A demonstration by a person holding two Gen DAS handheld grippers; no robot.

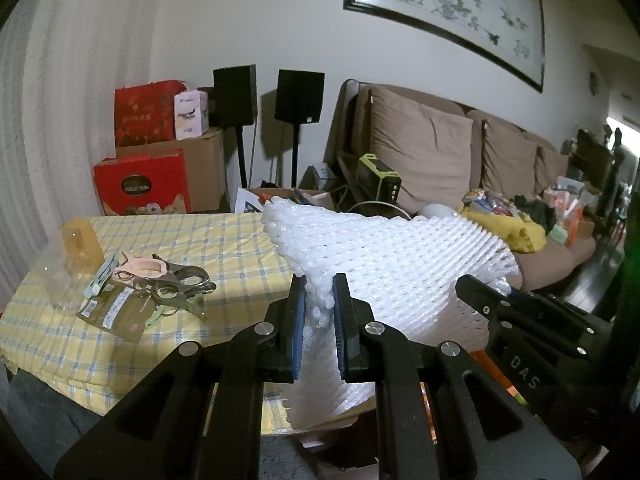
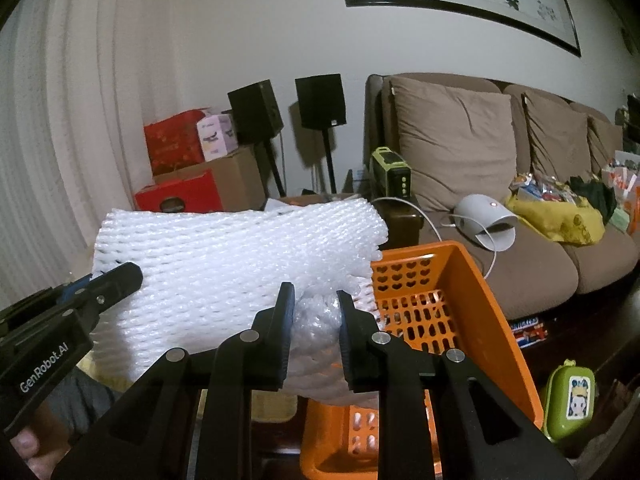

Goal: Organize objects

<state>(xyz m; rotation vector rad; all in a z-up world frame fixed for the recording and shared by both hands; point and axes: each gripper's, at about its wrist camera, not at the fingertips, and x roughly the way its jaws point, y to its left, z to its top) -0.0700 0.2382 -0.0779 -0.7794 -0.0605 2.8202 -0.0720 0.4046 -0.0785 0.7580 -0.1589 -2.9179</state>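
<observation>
A white foam net sheet (image 1: 396, 264) hangs in the air, stretched between both grippers. My left gripper (image 1: 319, 292) is shut on its left edge, the foam bunched between the blue pads. In the right wrist view the same foam net sheet (image 2: 224, 264) spreads wide, and my right gripper (image 2: 313, 304) is shut on a bunched corner of it. The right gripper (image 1: 472, 286) shows at the sheet's right edge in the left view; the left gripper (image 2: 132, 272) shows at its left edge in the right view. An orange basket (image 2: 476, 280) stands just below and right of the sheet.
A table with a yellow checked cloth (image 1: 224, 248) holds a pile of clips and packets (image 1: 152, 288) and a clear jar (image 1: 76, 256). Behind stand red boxes (image 1: 142, 184), two black speakers (image 1: 300, 96) and a brown sofa (image 2: 520, 200) with clutter. A green case (image 2: 570, 400) lies lower right.
</observation>
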